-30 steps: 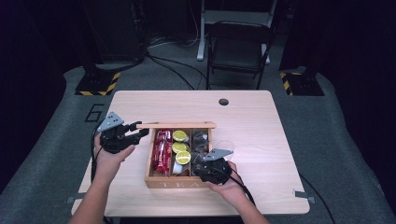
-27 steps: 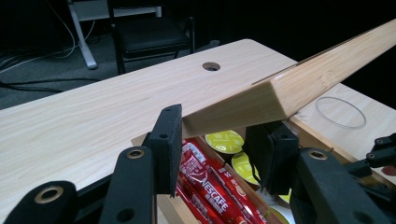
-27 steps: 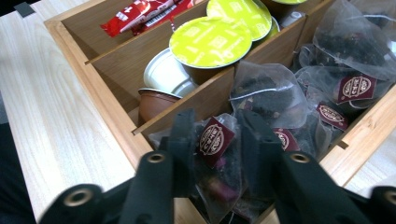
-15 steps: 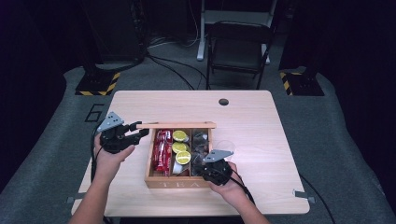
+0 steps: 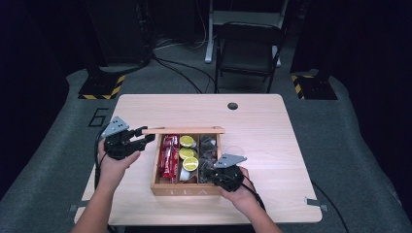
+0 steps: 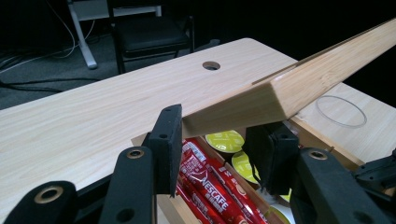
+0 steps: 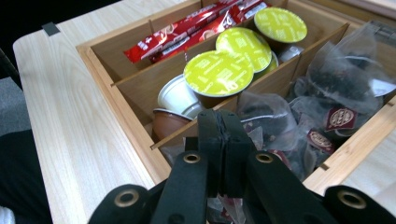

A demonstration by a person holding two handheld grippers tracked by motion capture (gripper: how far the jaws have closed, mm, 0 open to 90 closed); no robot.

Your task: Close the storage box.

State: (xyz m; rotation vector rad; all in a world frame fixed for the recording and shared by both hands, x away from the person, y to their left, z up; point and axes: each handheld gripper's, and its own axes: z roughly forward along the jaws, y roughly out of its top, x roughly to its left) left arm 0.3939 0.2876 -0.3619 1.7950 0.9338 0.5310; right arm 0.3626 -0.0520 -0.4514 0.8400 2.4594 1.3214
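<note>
A wooden tea box (image 5: 182,190) stands on the table with its lid (image 5: 184,130) raised. My left gripper (image 5: 144,138) is shut on the lid's left corner (image 6: 303,84), which sits between its jaws (image 6: 219,140). Inside lie red Nescafé sticks (image 5: 167,155) (image 6: 210,186), green-topped capsules (image 5: 187,153) (image 7: 218,72) and clear tea bags (image 5: 209,148) (image 7: 336,79). My right gripper (image 5: 212,173) (image 7: 224,123) hangs over the near end of the tea-bag compartment. Its jaws have just been closing and now meet. I cannot tell whether a bag's thin edge is caught between them.
The light wooden table (image 5: 272,126) has a round cable hole (image 5: 232,105) at the back. A clear ring (image 5: 235,150) (image 6: 341,111) lies right of the box. A folding chair (image 5: 248,53) and cables stand on the dark floor beyond the table.
The right gripper has shifted slightly over the box's near right corner. The left gripper and the raised lid have stayed where they were.
</note>
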